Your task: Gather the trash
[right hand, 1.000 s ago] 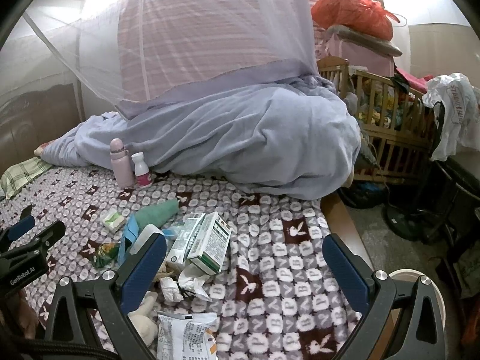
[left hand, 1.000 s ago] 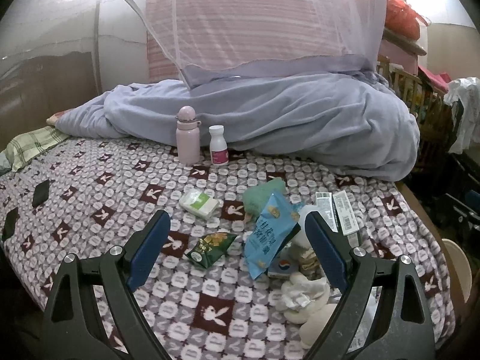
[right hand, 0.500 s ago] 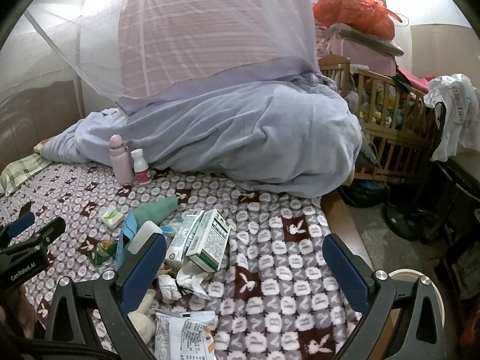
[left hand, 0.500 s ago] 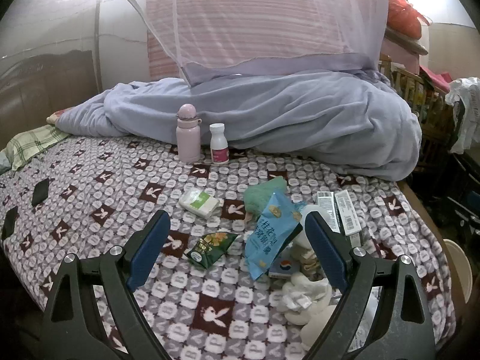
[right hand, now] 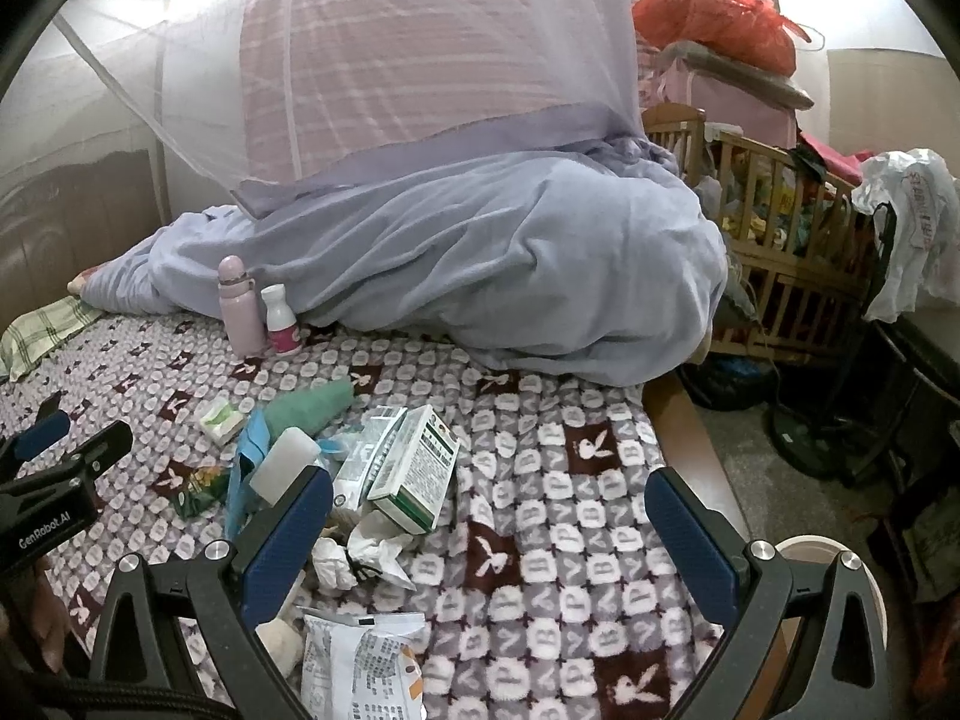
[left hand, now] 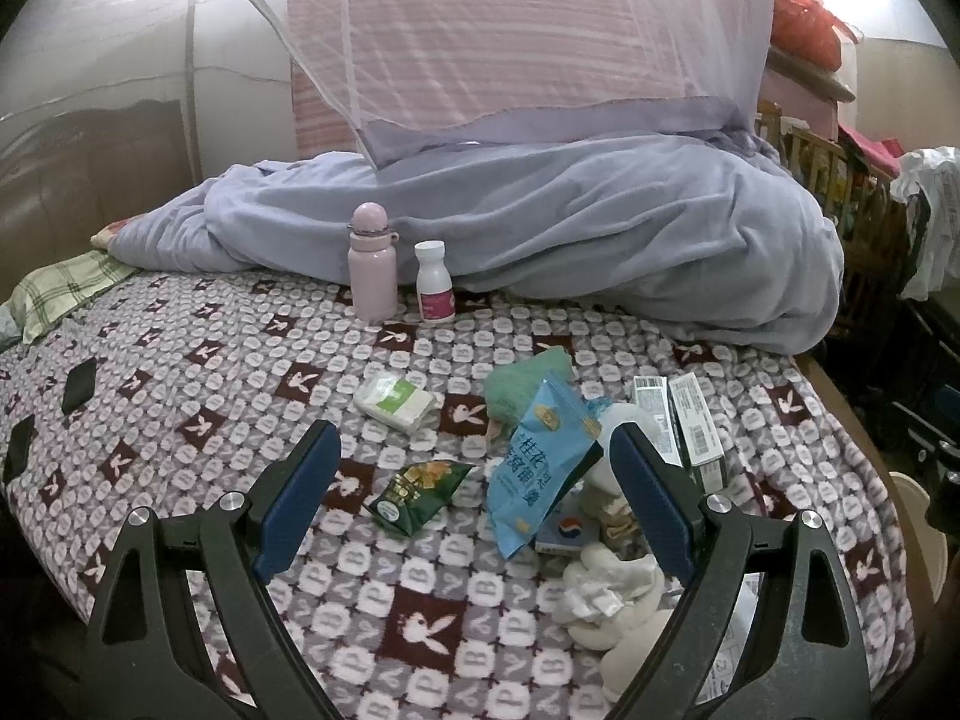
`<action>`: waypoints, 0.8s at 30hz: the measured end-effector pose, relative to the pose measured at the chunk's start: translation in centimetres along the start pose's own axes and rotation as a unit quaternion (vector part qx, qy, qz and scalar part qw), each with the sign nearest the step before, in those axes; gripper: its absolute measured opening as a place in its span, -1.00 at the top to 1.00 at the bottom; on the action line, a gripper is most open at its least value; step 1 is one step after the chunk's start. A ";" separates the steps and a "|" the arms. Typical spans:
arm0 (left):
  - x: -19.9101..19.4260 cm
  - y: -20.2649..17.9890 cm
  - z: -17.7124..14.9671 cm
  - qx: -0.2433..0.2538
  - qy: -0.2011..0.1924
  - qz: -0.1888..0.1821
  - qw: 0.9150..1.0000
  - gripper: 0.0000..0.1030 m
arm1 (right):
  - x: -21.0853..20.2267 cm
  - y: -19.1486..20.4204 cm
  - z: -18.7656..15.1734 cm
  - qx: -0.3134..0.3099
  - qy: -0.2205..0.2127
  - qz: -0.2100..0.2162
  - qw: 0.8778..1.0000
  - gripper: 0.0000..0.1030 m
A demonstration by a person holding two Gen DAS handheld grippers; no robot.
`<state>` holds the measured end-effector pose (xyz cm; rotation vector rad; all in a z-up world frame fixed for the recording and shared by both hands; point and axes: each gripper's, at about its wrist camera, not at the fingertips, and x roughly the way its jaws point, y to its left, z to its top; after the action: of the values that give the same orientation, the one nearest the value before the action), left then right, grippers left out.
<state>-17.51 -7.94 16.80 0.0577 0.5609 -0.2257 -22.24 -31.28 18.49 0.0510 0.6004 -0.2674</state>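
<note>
Trash lies scattered on a patterned bed blanket point(left hand: 198, 360). In the left wrist view a green snack packet point(left hand: 420, 489), a blue snack bag point(left hand: 537, 468), a tissue pack point(left hand: 393, 401), crumpled tissues point(left hand: 606, 591) and flat cartons point(left hand: 690, 420) lie ahead. My left gripper point(left hand: 474, 468) hovers open above the green packet, holding nothing. In the right wrist view a green-and-white box point(right hand: 420, 468), crumpled paper point(right hand: 366, 555) and a white printed wrapper point(right hand: 360, 666) lie near my right gripper point(right hand: 489, 516), which is open and empty. The left gripper point(right hand: 54, 450) shows at that view's left edge.
A pink flask point(left hand: 372, 270) and a small white bottle point(left hand: 435, 291) stand upright against a heaped lilac duvet point(left hand: 570, 240). A mosquito net point(right hand: 390, 60) hangs above. A wooden crib point(right hand: 780, 228) and clutter stand right of the bed; a round white rim point(right hand: 804, 546) sits below the bed edge.
Both views have shifted slightly; the bed items sit a little higher in the left view. Nothing was picked up and both grippers stay open.
</note>
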 end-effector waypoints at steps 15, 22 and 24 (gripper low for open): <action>1.4 -0.2 -0.8 0.002 0.020 0.011 1.000 -0.77 | 1.3 -0.1 -0.6 -0.008 0.031 0.002 0.999 -1.00; 1.9 -0.1 -0.8 0.002 0.028 0.014 1.000 -0.77 | 1.8 0.0 -1.1 -0.010 0.043 0.004 0.999 -1.00; 2.0 0.0 -0.9 0.002 0.030 0.014 0.999 -0.77 | 1.9 0.0 -1.2 -0.010 0.048 0.006 0.999 -1.00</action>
<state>-16.35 -8.27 14.98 0.0767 0.6191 -0.1980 -21.41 -31.53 16.40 0.0479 0.6976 -0.2480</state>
